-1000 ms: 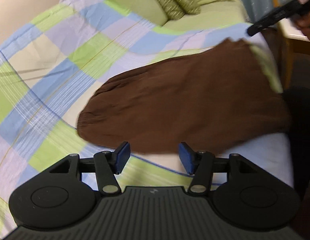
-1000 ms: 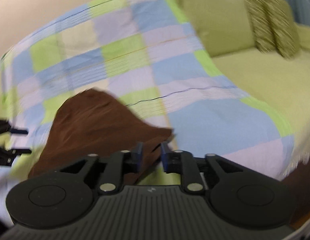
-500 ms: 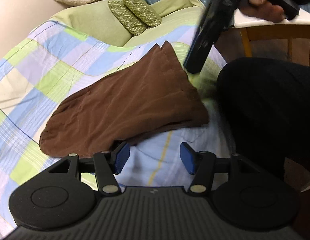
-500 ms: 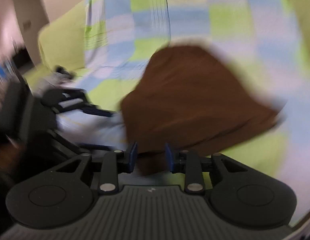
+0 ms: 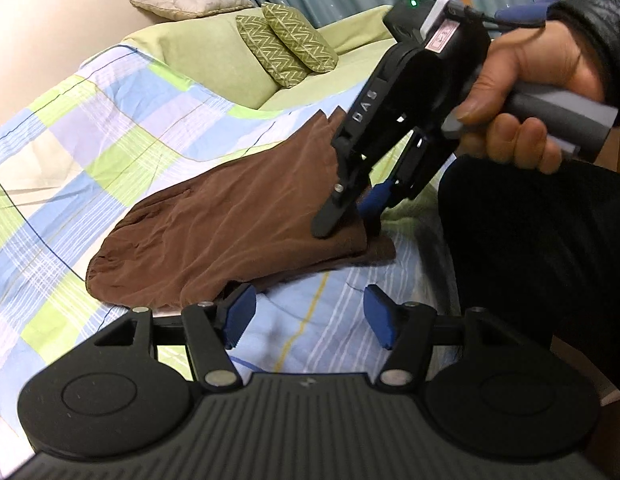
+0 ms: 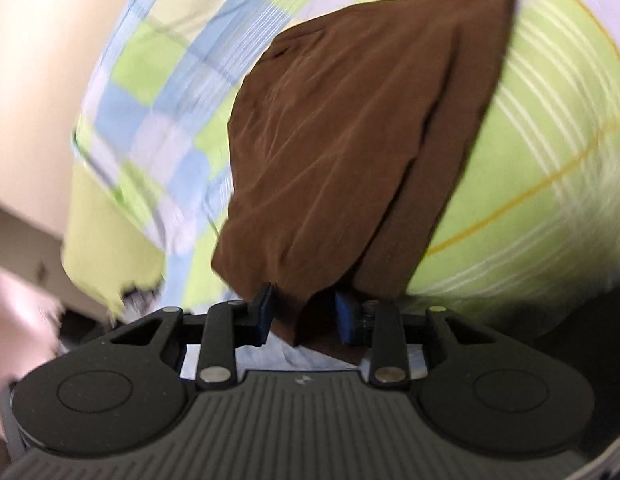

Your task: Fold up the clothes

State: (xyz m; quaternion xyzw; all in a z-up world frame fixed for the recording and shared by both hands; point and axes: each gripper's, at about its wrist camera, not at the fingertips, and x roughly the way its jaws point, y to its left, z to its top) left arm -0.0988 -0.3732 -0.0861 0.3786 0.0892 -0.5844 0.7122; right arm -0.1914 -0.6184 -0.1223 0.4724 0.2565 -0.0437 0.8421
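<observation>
Two grippers are working one brown garment (image 5: pixel 230 224), which is lying doubled over on a checked sheet (image 5: pixel 90 152) with one layer resting on another.

Starting on the left: the left gripper (image 5: pixel 306 316) is hovering with its pads spread wide and nothing between them. The garment's near edge is sitting just ahead of its left pad (image 5: pixel 240 314), while bare sheet is showing in the gap and ahead of the other pad. Held low and open beside that edge, it is probably waiting to pin or take the cloth; that is only a judgement.

Moving right: a hand (image 5: pixel 525 92) is gripping the right gripper (image 5: pixel 349 216) and tilting it down onto the garment's far corner. In its own view the right gripper (image 6: pixel 306 316) has a fold of cloth running between its pads, which are standing partly apart, so whether they are pinching or letting go I cannot tell. The rest of the garment is stretching away ahead of this gripper, its top layer stepped back a little from the lower one. Holding a corner this way suits carrying it across or laying it flat.
</observation>
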